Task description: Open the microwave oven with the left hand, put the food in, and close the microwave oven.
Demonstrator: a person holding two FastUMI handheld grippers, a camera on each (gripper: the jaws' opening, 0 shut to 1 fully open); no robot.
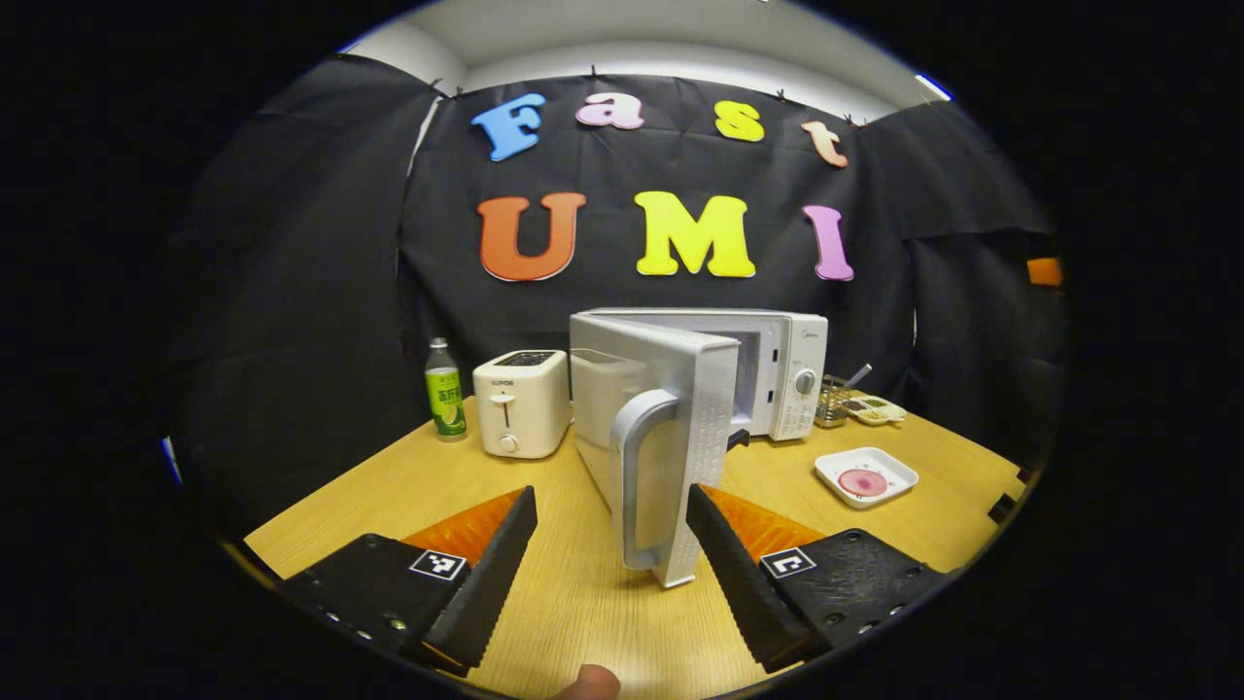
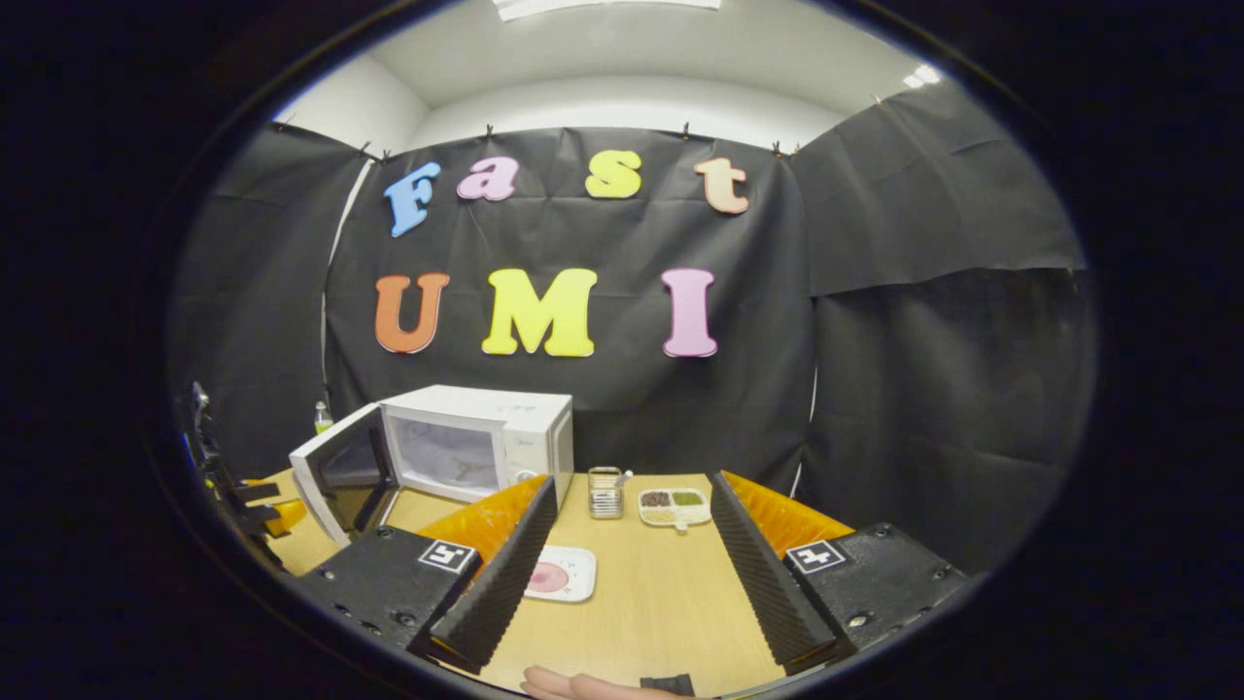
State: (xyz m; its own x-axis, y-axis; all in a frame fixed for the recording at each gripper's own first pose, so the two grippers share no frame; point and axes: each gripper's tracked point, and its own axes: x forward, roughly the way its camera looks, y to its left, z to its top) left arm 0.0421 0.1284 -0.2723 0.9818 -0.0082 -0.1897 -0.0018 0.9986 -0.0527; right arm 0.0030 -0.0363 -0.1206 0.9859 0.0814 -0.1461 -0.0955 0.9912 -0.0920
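On table (image 1: 583, 583): microwave door (image 1: 661, 437) open; both hand-held grippers (image 1: 612, 544) (image 2: 632, 554) spread, empty.

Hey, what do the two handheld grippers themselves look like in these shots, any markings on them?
Both the left gripper and right gripper have long wedge-shaped fingers with ribbed inner faces, mounted on dark blocks with visible screws. Each block carries a small square black-and-white marker. Orange ridged parts sit behind the fingers.

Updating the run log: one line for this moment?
white microwave door: open | left gripper: open at handle | pink food plate: on table | right gripper: open
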